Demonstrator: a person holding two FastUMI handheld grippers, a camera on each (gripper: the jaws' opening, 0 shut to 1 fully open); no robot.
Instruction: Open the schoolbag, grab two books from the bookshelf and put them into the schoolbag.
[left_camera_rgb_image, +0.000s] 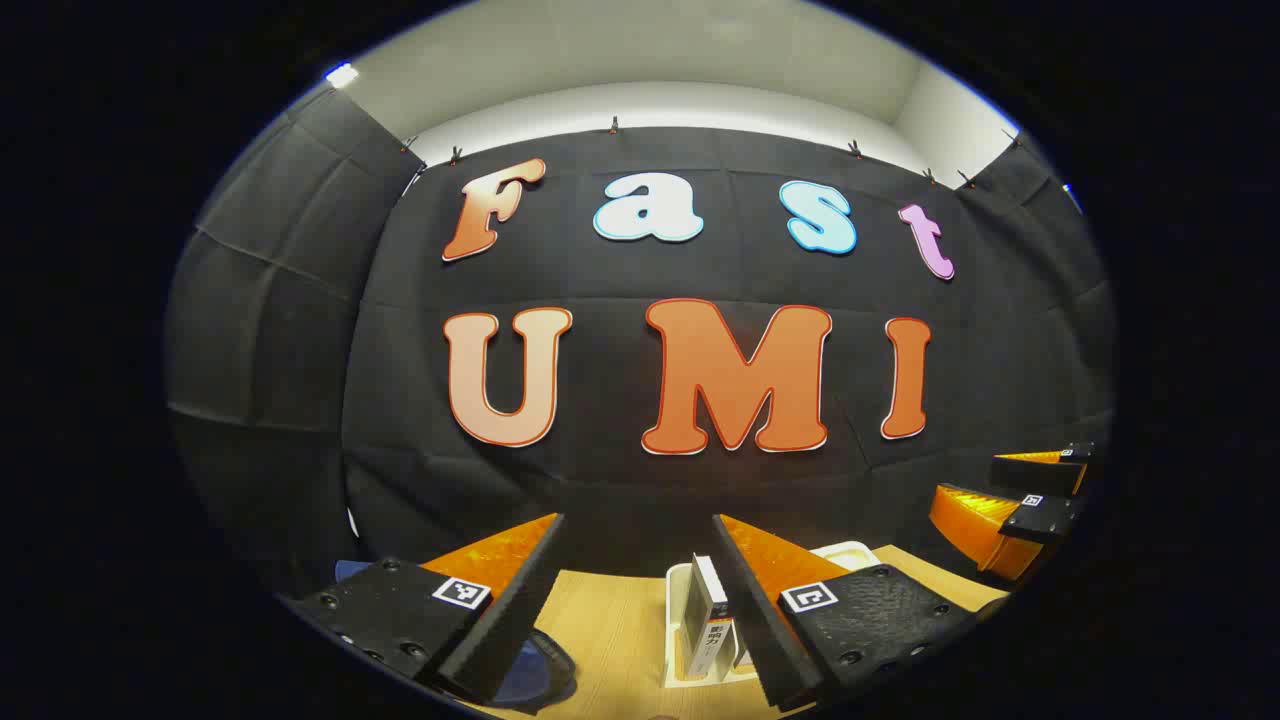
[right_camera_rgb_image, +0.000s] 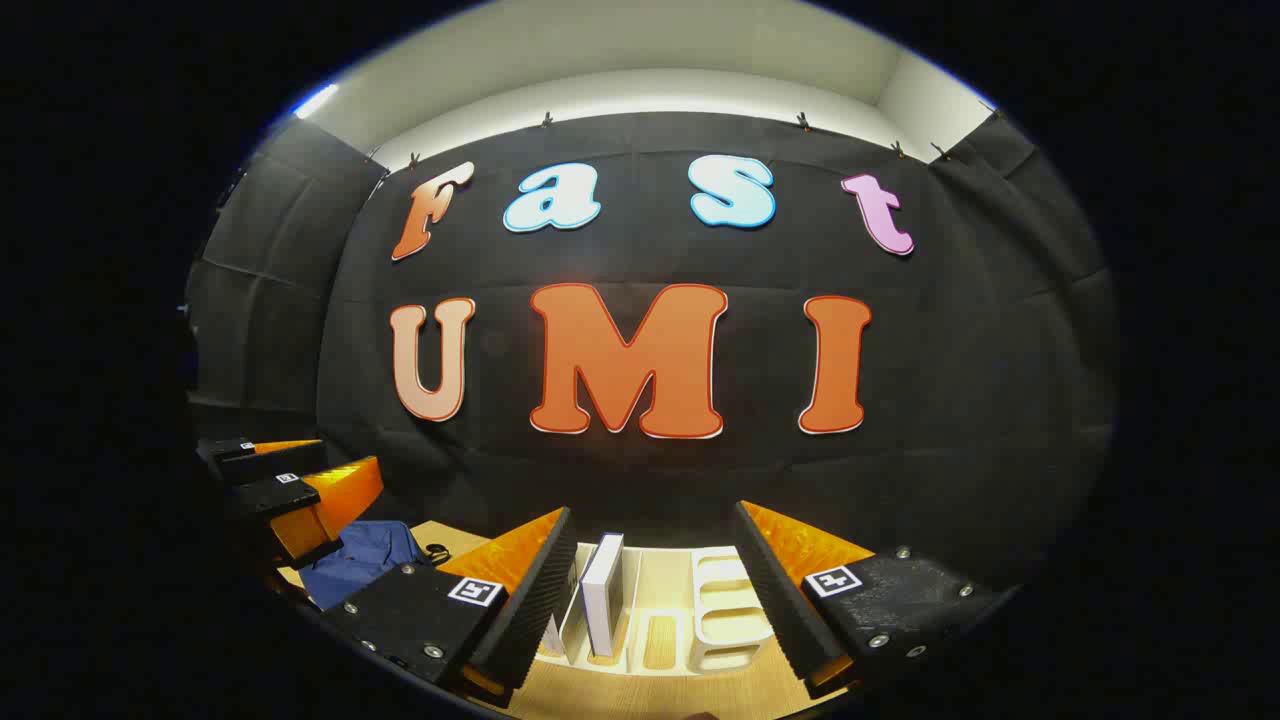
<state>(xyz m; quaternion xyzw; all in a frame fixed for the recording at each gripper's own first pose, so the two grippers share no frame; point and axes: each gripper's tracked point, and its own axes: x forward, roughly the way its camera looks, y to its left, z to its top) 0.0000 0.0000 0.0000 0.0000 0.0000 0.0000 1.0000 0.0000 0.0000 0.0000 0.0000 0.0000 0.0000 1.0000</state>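
Observation:
A white bookshelf rack (right_camera_rgb_image: 725, 610) stands on the wooden table (left_camera_rgb_image: 610, 630), with a pale book (right_camera_rgb_image: 603, 595) upright in it and a second one leaning to its left. In the left gripper view the same rack (left_camera_rgb_image: 678, 620) holds a book (left_camera_rgb_image: 708, 625) just beyond my right finger. The blue schoolbag (right_camera_rgb_image: 360, 560) lies on the table to the left; part of it (left_camera_rgb_image: 535, 675) lies under my left finger. My left gripper (left_camera_rgb_image: 638, 525) hangs open above the table. My right gripper (right_camera_rgb_image: 653, 515) is open above the rack. Nothing is between either pair of fingers.
Each view catches the other gripper at its edge: the right gripper (left_camera_rgb_image: 975, 480) far right, the left gripper (right_camera_rgb_image: 345, 458) far left, both apart from the rack. The black booth wall stands close behind the table's far edge.

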